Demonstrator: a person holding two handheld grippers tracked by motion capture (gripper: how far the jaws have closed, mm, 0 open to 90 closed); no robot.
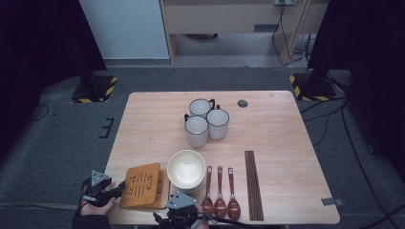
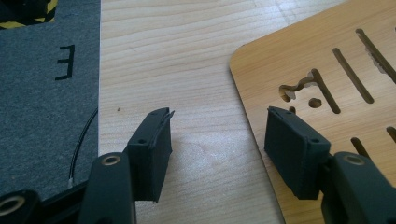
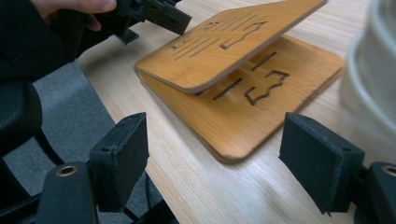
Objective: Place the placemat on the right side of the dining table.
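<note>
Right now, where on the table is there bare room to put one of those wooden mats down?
Free: the left half of the table, between the mugs and the left edge, above the wooden mats. Also the right strip past the chopsticks. Crowded: the near edge, where mats, bowls and spoons sit close together.

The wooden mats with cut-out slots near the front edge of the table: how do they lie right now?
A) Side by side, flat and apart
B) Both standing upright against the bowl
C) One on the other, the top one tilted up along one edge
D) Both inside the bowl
C: in the right gripper view the top mat slopes up off the bottom mat, with a wedge of gap between them.
</note>
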